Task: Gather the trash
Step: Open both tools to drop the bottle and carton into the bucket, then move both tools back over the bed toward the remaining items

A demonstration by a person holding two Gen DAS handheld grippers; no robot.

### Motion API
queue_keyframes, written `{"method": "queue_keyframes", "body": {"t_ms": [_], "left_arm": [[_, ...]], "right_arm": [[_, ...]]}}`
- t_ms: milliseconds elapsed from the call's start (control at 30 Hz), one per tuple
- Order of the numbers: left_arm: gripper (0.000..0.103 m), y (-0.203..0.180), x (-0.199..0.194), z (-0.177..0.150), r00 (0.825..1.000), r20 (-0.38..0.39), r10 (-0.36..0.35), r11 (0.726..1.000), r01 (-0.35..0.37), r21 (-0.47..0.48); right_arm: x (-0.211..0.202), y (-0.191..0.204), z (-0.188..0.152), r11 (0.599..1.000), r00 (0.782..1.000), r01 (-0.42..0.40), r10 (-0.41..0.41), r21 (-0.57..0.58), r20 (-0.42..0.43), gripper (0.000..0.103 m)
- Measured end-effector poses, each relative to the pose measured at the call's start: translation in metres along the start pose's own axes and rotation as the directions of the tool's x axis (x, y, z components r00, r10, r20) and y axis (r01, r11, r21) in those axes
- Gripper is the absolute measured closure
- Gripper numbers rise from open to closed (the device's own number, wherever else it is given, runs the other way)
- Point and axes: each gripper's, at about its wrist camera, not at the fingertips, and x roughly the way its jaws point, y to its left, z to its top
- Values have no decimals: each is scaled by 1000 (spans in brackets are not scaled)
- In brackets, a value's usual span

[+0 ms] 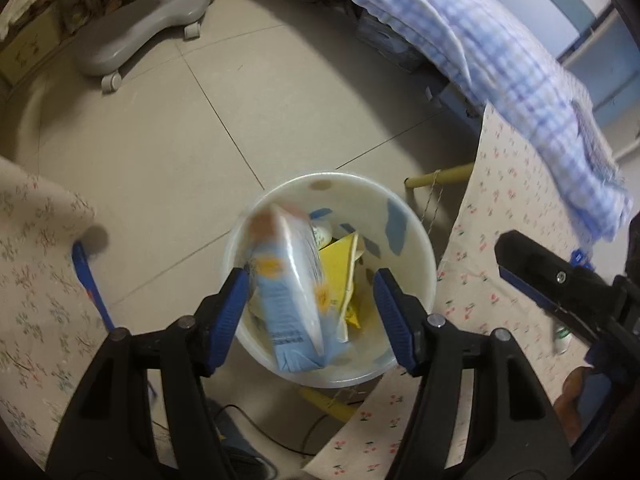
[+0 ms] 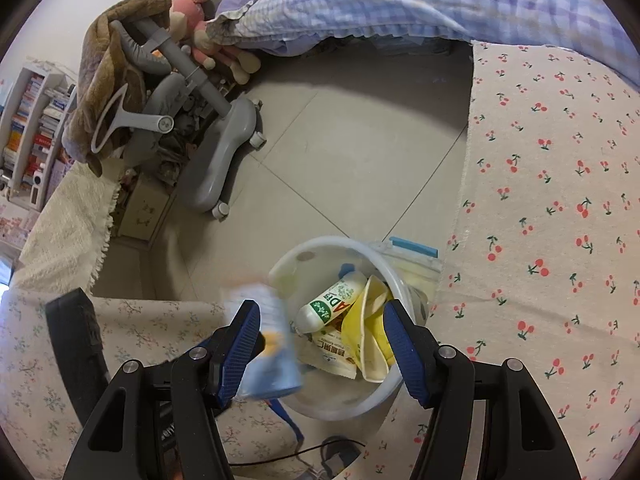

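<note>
Left gripper [image 1: 308,300], jaws spread, hovers over the white bin [image 1: 416,240] as a blurred light-blue carton [image 1: 288,304] tips inside; right gripper [image 2: 320,344] is likewise open; both should lift clear only once the carton settles.

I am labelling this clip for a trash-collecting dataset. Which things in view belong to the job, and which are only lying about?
Belong to the job:
- white bin
- blue carton, blurred, over the bin
- small white bottle, yellow wrapper and snack packet inside the bin
- left claw, right claw

Only lying about:
- grey chair base
- checked quilt
- cherry-print cloth
- plush toy
- bookshelf
</note>
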Motion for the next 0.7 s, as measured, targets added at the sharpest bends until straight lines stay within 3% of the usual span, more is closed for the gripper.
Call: {"method": "queue_keyframes", "body": {"t_ms": [433,700], "left_arm": [[36,-7,-17,-4,997,36,-69,997,70,-29],[36,-32,-35,-18,992,51,-117,993,116,10]], "right_arm": [[-23,-8,3,999,999,36,-36,-2,37,37],[-60,-25,0,997,993,80,-79,-13,84,37]]}}
